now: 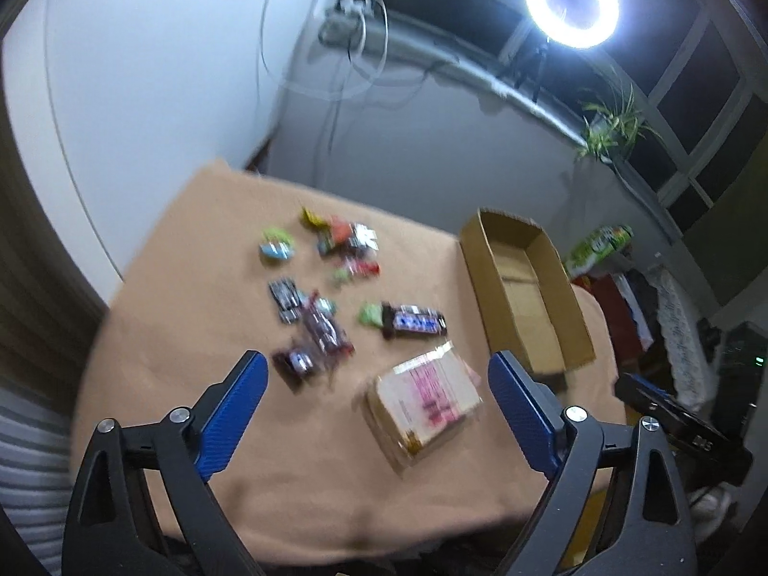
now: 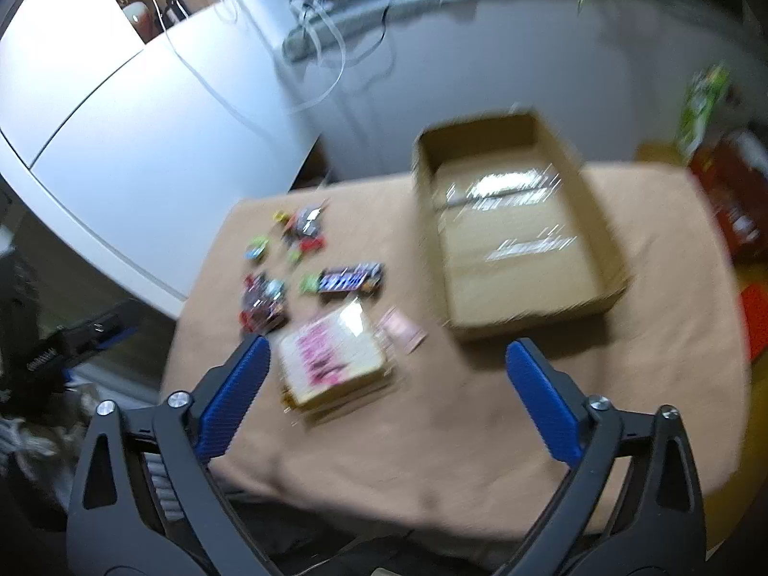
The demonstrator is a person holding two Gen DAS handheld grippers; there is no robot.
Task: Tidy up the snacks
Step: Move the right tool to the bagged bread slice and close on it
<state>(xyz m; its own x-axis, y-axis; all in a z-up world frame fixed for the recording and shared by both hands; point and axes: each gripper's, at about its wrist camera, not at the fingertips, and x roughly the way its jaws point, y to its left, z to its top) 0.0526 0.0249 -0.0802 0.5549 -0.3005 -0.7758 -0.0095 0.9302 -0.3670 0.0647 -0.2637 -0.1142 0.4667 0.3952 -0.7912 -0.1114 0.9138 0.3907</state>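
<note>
Several small wrapped snacks (image 1: 319,283) lie scattered on a tan cloth-covered table (image 1: 288,456); they also show in the right wrist view (image 2: 288,264). A dark chocolate bar (image 1: 414,321) (image 2: 351,279) lies right of them. A flat packet with pink print (image 1: 425,401) (image 2: 329,360) lies nearest. An open cardboard box (image 1: 528,288) (image 2: 513,225) stands empty at the right. My left gripper (image 1: 377,365) is open and empty above the near table. My right gripper (image 2: 384,348) is open and empty, also raised. Both views are blurred.
A bright ring light (image 1: 571,2) and a plant (image 1: 612,125) stand by the window behind. A green package (image 1: 597,247) and red items (image 2: 734,192) sit beyond the table's right side. A white wall (image 2: 144,120) is at the left. The other gripper's body (image 1: 681,425) is at the right edge.
</note>
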